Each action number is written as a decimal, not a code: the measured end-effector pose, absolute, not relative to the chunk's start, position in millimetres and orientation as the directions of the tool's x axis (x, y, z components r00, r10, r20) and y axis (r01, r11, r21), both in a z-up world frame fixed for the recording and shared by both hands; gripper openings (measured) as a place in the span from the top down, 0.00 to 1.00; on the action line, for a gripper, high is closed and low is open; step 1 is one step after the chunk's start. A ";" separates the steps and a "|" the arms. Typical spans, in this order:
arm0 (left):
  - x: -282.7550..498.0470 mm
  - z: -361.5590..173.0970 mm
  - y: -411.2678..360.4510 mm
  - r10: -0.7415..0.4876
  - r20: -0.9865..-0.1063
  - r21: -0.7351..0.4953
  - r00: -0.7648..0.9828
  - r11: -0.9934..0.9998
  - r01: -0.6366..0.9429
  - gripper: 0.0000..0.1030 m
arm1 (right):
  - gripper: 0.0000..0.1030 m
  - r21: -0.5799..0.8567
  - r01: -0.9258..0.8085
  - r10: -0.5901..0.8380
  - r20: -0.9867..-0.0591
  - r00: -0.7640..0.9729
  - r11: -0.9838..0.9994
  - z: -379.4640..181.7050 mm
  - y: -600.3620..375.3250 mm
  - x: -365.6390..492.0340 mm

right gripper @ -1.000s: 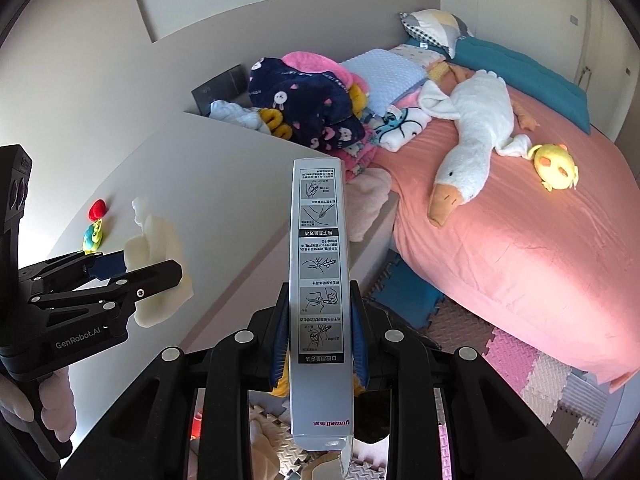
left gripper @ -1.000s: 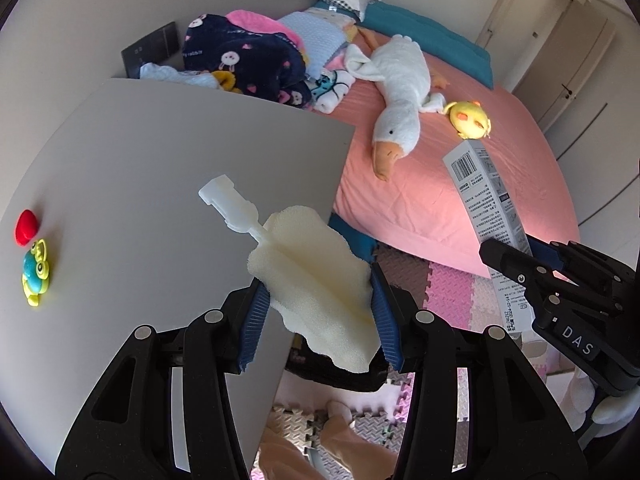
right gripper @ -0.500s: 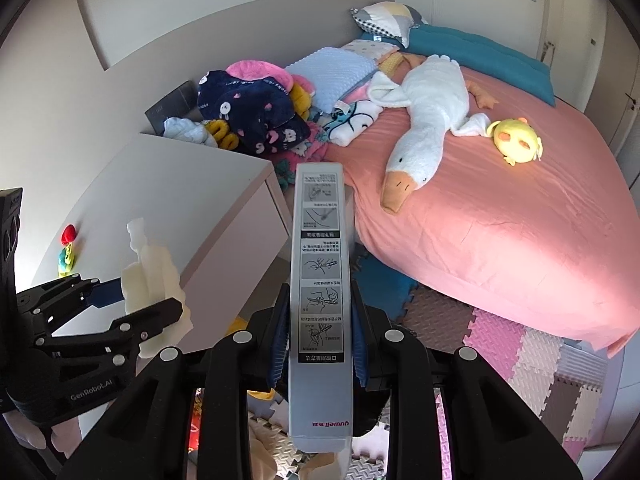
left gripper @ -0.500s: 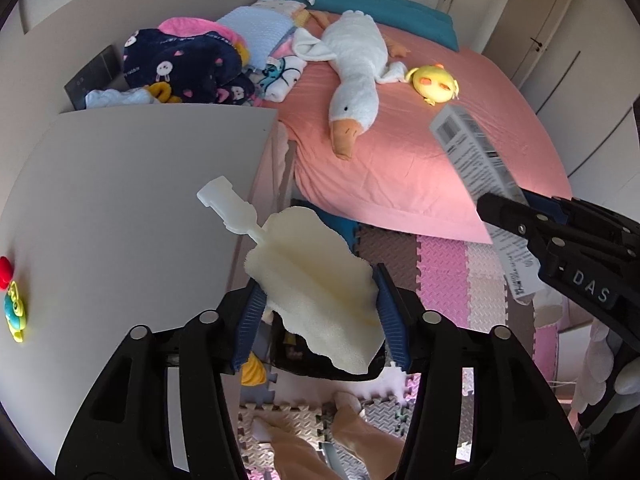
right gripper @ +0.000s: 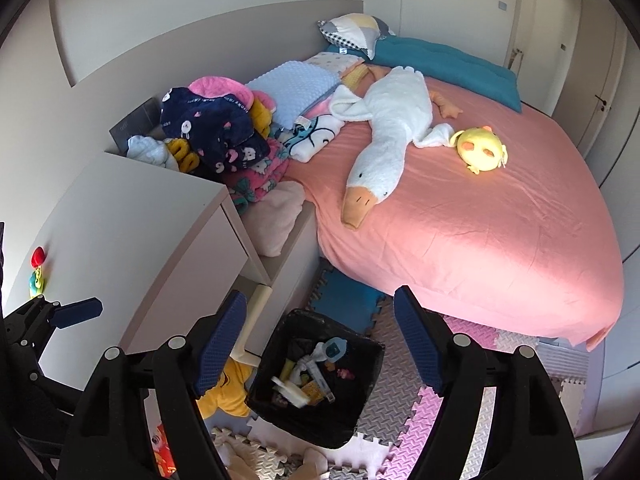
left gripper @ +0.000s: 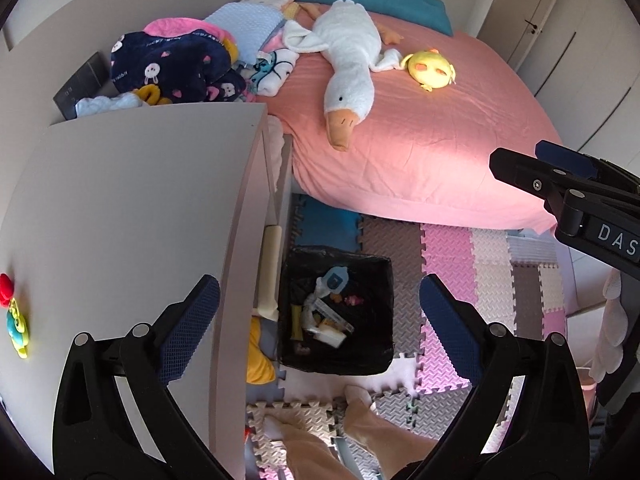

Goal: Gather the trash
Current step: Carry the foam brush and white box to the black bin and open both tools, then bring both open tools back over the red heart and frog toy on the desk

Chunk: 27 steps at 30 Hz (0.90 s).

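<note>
On the foam floor mat (left gripper: pixel 452 248), the black bin (left gripper: pixel 336 360) is holding light, crushable trash (left gripper: pixel 324 316), while your left gripper (left gripper: pixel 320 316) and right gripper (right gripper: pixel 318 344) are opening above it, empty.

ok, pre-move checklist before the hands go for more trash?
1. Left hand-held gripper empty: ok, its jaws are opening and nothing is between them.
2. Right hand-held gripper empty: ok, its jaws are opening and nothing is between them.
3. Trash bin under both grippers, upright, liner open: ok.
4. Dropped items inside the bin: ok, mixed trash lies in it; nothing on its rim.
5. Trash left on the desk: cannot tell; only a small red and green toy shows at its edge.
6. Feet clear of the bin: ok, they stand just beside it on the foam mat.
</note>
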<state>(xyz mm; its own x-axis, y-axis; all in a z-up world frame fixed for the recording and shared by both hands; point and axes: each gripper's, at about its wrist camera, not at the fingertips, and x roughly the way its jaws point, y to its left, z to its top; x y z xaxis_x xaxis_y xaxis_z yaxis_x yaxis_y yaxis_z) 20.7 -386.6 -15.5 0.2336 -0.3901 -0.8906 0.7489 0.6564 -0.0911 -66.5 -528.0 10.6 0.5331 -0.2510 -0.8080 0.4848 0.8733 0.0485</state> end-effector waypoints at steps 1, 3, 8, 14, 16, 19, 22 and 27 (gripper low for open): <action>21.1 -15.6 -386.1 -0.388 -0.891 -0.089 0.235 0.657 0.749 0.06 | 0.26 0.050 0.485 -0.250 -0.808 0.534 0.873 10.6 -527.8 -65.9; 22.1 -15.8 -384.5 -0.387 -0.892 -0.088 0.235 0.659 0.747 0.06 | 0.26 0.051 0.482 -0.249 -0.807 0.536 0.874 10.8 -526.3 -64.4; 24.9 -15.7 -377.4 -0.380 -0.893 -0.085 0.243 0.670 0.737 0.06 | 0.26 0.050 0.470 -0.243 -0.806 0.540 0.881 12.0 -518.3 -59.7; 32.5 -14.8 -361.9 -0.375 -0.891 -0.087 0.256 0.694 0.715 0.06 | 0.26 0.052 0.441 -0.223 -0.806 0.549 0.896 12.4 -504.9 -48.0; 34.9 -15.2 -354.6 -0.369 -0.892 -0.087 0.262 0.707 0.702 0.06 | 0.26 0.053 0.428 -0.215 -0.805 0.553 0.902 12.9 -499.4 -43.6; 39.7 -15.7 -342.2 -0.360 -0.893 -0.086 0.269 0.725 0.684 0.06 | 0.26 0.049 0.406 -0.205 -0.804 0.558 0.913 13.1 -489.4 -34.6; 44.0 -15.2 -328.0 -0.351 -0.894 -0.083 0.280 0.742 0.665 0.06 | 0.26 0.047 0.380 -0.191 -0.804 0.563 0.924 13.0 -477.9 -25.7; 52.0 -16.3 -302.3 -0.331 -0.894 -0.078 0.302 0.778 0.623 0.06 | 0.26 0.052 0.333 -0.159 -0.804 0.573 0.941 11.9 -456.1 -9.4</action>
<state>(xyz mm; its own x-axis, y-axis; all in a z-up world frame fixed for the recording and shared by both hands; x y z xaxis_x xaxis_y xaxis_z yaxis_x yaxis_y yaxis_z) 52.0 -302.3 -16.3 0.3020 -0.3311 -0.8940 0.6235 0.7780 -0.0775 -9.4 -456.1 11.9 0.5730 -0.1586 -0.8041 0.3335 0.9413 0.0520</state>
